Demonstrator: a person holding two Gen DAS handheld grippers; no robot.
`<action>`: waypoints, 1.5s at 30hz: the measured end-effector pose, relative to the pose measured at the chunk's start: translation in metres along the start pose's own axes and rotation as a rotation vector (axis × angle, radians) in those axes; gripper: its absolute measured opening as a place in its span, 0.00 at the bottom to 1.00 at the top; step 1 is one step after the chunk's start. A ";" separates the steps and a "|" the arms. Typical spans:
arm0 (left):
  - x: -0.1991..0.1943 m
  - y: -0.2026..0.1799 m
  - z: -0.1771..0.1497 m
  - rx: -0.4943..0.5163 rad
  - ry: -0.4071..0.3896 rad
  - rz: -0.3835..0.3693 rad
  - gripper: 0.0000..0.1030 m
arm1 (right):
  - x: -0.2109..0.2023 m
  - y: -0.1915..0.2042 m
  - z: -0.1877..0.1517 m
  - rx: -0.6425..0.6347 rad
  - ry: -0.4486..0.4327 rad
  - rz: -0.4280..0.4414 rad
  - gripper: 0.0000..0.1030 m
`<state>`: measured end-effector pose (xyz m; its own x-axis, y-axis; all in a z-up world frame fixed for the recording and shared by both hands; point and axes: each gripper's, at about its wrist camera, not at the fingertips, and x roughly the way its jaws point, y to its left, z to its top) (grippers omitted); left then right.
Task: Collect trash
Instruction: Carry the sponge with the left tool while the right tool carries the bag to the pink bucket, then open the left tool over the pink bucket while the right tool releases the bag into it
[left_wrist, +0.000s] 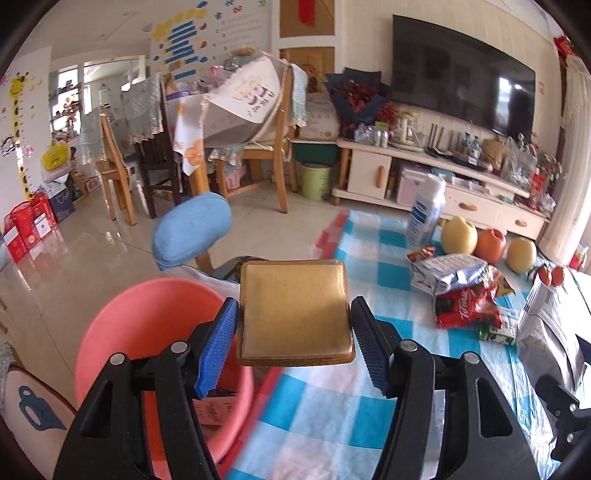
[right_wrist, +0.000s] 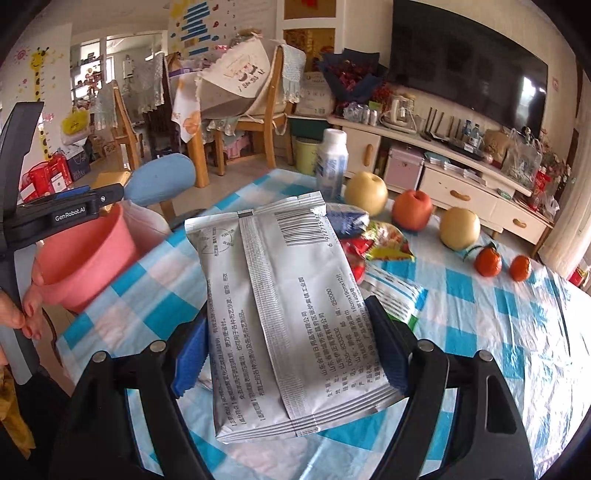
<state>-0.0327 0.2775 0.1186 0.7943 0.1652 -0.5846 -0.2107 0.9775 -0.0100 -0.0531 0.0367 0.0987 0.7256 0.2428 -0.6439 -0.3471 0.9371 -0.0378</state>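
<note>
The left gripper (left_wrist: 293, 328) grasps a gold packet (left_wrist: 293, 314) near the pink bin (left_wrist: 147, 314) at the bench's (right_wrist: 517, 332) left edge. The right gripper (right_wrist: 291, 354) clenches a silver pouch (right_wrist: 284, 314) above the bench, with more wrappers (left_wrist: 461, 291) lying farther right.

A home living room — television (left_wrist: 461, 70), dining chairs (left_wrist: 275, 147), checked tablecloth (right_wrist: 498, 314).

We see a table under a blue-checked cloth (right_wrist: 491, 317). On it lie crumpled wrappers (left_wrist: 461, 295), two pears (right_wrist: 367, 192), an apple (right_wrist: 412, 209), two tangerines (right_wrist: 488, 261) and a white bottle (right_wrist: 332, 162).
</note>
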 end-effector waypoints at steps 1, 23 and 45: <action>-0.002 0.005 0.002 -0.009 -0.004 0.006 0.61 | 0.000 0.004 0.004 -0.005 -0.004 0.005 0.76; 0.001 0.120 0.007 -0.206 0.018 0.146 0.62 | 0.018 0.162 0.089 -0.231 -0.062 0.174 0.76; 0.033 0.179 -0.011 -0.303 0.117 0.225 0.77 | 0.107 0.271 0.079 -0.451 0.096 0.259 0.78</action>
<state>-0.0504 0.4565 0.0883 0.6421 0.3380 -0.6881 -0.5447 0.8327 -0.0993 -0.0220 0.3365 0.0799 0.5319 0.4084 -0.7418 -0.7442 0.6434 -0.1794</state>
